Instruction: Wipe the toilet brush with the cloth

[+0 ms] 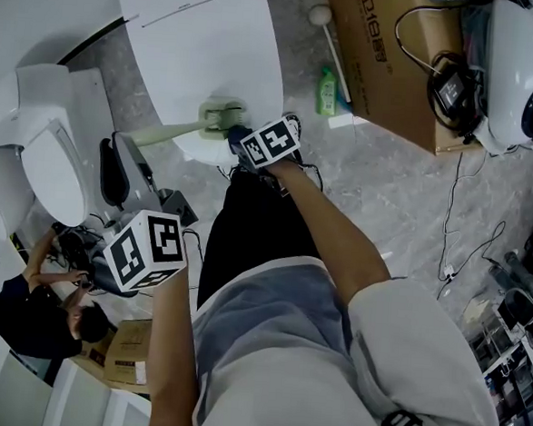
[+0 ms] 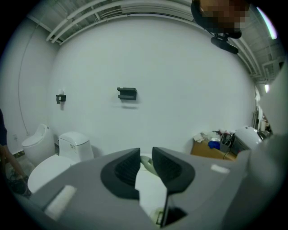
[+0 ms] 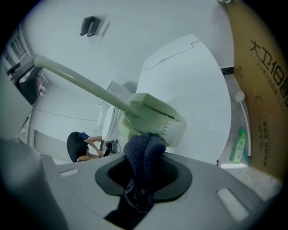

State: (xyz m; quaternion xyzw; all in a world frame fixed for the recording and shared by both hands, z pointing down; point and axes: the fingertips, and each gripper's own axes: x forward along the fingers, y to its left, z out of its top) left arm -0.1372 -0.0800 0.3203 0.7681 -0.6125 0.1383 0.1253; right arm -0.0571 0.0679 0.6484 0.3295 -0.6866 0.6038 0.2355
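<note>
The pale green toilet brush [image 1: 220,118] hangs over a white toilet lid [image 1: 205,48], its handle running left and down. My right gripper [image 1: 238,140] is shut on a dark blue cloth [image 3: 143,157], which is pressed against the underside of the brush head [image 3: 153,119]. In the right gripper view the handle [image 3: 81,83] slants up to the left. My left gripper [image 1: 117,165] sits at the far end of the handle. In the left gripper view its jaws stand almost together around a strip of green handle [image 2: 146,162].
A second toilet [image 1: 43,155] stands at the left, and a person crouches [image 1: 32,310] beyond it. To the right are a green bottle [image 1: 327,92], a cardboard box [image 1: 378,51], a white appliance [image 1: 522,71] and cables [image 1: 452,221] on the grey floor.
</note>
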